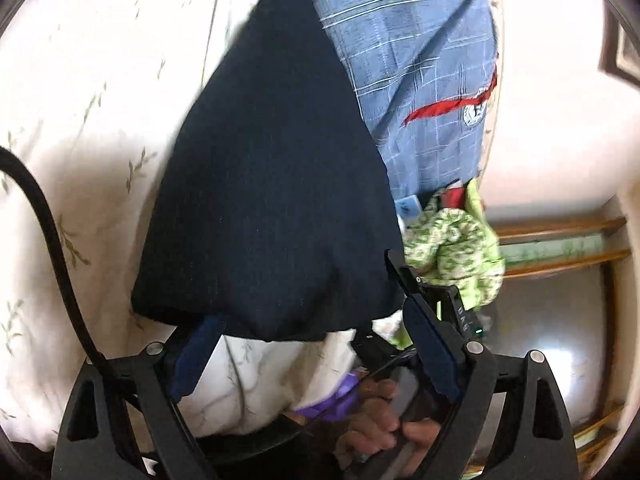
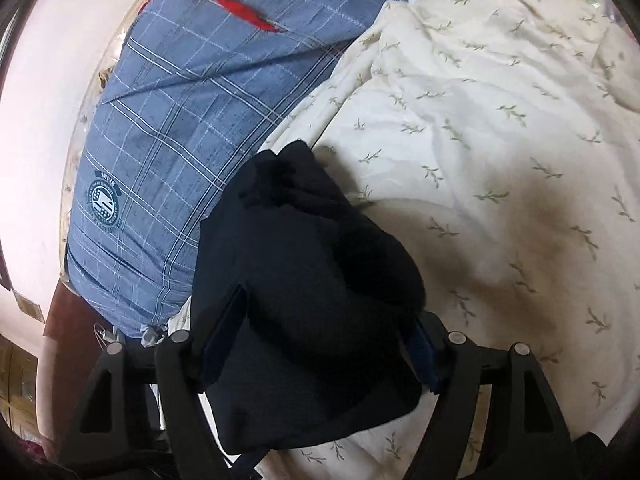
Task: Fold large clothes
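Navy garment (image 2: 304,280) bunched between the right tongs (image 2: 320,340), pads apparently pressing it; left tongs (image 1: 316,344) apart just below it; blue checked pillow (image 2: 168,152) beside it on the leaf-print bedsheet (image 2: 500,160)

1. dark navy garment (image 2: 304,280): soft matt cloth.
2. cream bedspread (image 2: 500,140): matt, creased cloth, leaf print.
3. blue checked pillow (image 2: 168,128): woven cloth.
4. left gripper (image 1: 304,352): matt black plastic, small metal pins.

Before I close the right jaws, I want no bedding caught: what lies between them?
Only the dark navy garment fills the gap of the right gripper; the cream leaf-print sheet lies beyond, as the right wrist view shows.
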